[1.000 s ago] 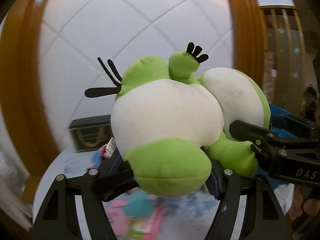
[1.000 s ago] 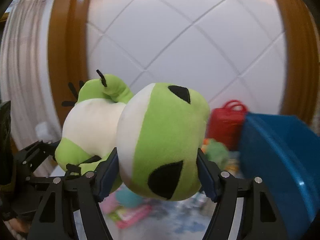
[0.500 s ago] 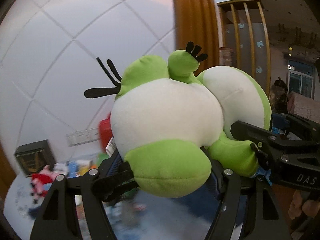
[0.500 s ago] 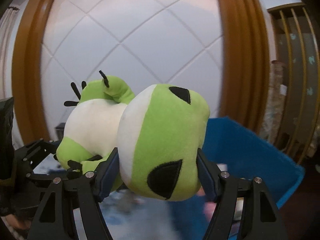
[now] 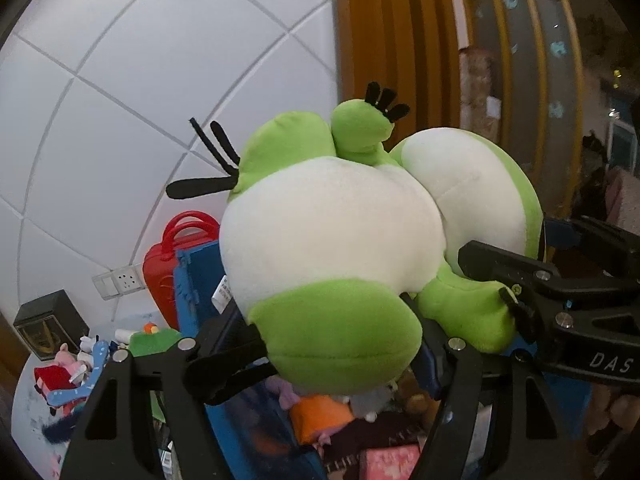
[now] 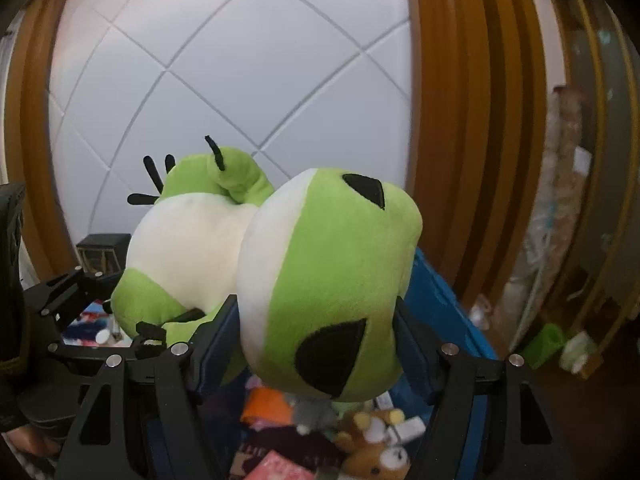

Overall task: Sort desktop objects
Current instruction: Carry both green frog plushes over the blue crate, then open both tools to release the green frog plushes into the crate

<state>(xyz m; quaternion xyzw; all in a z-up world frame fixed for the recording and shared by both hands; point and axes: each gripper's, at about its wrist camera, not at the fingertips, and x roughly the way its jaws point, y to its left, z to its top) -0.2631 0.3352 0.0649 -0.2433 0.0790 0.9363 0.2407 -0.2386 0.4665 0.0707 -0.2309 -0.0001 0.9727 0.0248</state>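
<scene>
Blue bin (image 6: 448,300) now under frog plush (image 5: 332,248); left claw (image 5: 332,344), right claw (image 6: 316,328) both clamped on it.

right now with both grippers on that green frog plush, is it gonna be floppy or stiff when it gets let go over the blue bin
Probably soft and squashy: the green frog plush bulges around the left gripper pads. Likely light for its bulk, since its head sits pinched in the right gripper without sagging much. Dropped into the blue bin, it should land softly on the toys and hardly roll.
</scene>
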